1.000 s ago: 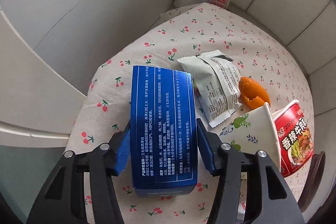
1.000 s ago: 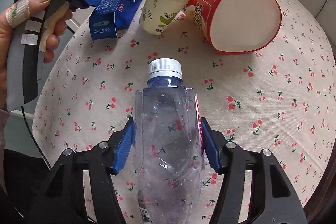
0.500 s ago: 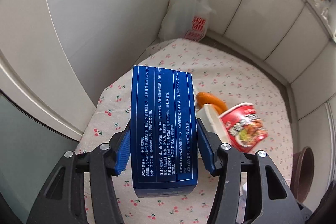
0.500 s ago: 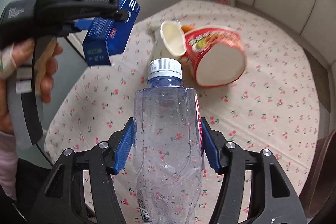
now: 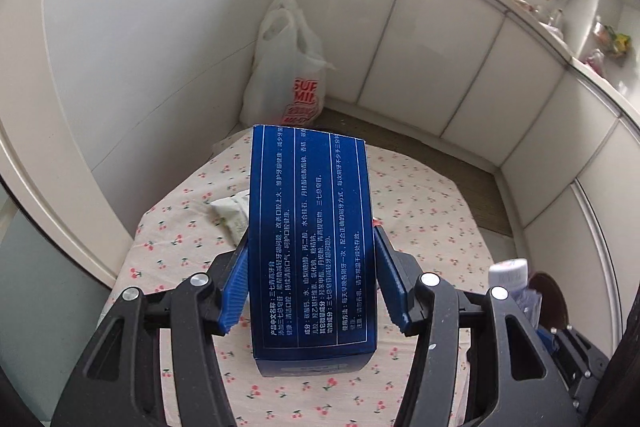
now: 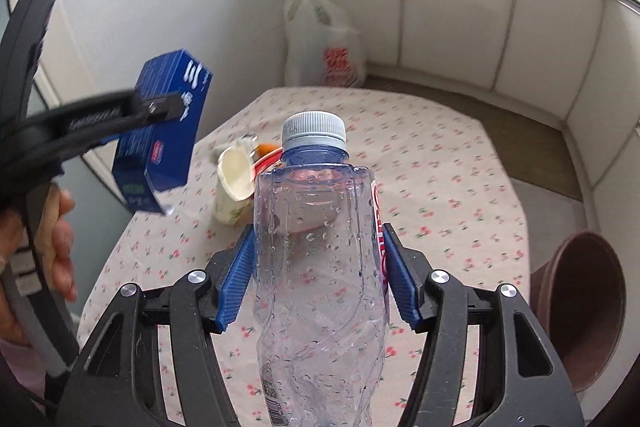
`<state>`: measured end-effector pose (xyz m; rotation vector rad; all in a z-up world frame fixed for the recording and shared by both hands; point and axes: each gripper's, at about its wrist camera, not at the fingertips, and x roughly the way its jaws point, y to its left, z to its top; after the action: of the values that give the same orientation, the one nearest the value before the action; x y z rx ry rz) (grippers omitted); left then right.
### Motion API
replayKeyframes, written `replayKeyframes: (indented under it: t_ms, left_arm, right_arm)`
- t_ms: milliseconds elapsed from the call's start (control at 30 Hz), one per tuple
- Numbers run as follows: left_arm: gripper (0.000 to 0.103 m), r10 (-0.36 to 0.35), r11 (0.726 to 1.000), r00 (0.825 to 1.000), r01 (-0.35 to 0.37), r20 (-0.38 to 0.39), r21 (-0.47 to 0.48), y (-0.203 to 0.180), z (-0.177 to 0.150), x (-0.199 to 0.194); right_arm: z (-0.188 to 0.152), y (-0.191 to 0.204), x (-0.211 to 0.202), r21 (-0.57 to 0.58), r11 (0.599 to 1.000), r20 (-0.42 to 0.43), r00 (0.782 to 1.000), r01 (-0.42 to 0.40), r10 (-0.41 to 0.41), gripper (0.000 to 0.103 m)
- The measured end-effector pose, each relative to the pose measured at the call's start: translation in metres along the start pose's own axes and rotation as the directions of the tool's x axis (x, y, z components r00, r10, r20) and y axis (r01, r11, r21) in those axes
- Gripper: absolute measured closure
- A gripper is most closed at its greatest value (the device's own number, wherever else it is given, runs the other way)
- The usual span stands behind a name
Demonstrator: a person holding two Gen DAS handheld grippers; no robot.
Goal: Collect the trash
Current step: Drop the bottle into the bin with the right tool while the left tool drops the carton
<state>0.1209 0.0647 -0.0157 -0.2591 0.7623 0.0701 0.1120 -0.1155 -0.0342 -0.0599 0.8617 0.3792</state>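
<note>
My left gripper (image 5: 310, 267) is shut on a blue toothpaste box (image 5: 310, 227) and holds it high above the cherry-print table (image 5: 432, 223). The box also shows in the right wrist view (image 6: 164, 151), at the left. My right gripper (image 6: 316, 267) is shut on an empty clear plastic bottle (image 6: 320, 267) with a pale blue cap, also lifted above the table. On the table lie a paper cup (image 6: 234, 183) on its side, a red noodle bowl (image 6: 268, 161) mostly hidden behind the bottle, an orange peel (image 6: 266, 148) and a white wrapper (image 5: 232, 213).
A white plastic shopping bag (image 5: 288, 75) stands on the floor in the far corner beyond the table. A brown round bin (image 6: 580, 311) sits at the right beside the table. White panelled walls surround the table.
Both grippers have risen well above the table with the box and the bottle in them. The table and its litter now look smaller and farther away.
</note>
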Motion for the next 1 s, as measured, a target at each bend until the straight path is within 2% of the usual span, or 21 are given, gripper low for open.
replayKeyframes:
  t_ms: [267,533,1000]
  left_arm:
    - [0.048,-0.056,0.998,0.998,0.055,0.034,0.019,-0.031,-0.006,-0.003]
    - [0.048,-0.117,0.992,0.992,0.115,0.053,0.045,-0.068,-0.017,-0.002]
    - [0.047,-0.236,0.968,0.97,0.228,0.065,0.105,-0.141,-0.036,0.001]
  right_arm:
    - [0.001,-0.038,-0.026,0.103,0.988,0.128,0.984,0.112,-0.125,0.045]
    - [-0.004,-0.065,-0.054,0.175,0.958,0.245,0.932,0.229,-0.267,0.045]
    - [-0.023,-0.127,-0.082,0.328,0.868,0.264,0.846,0.373,-0.463,0.045]
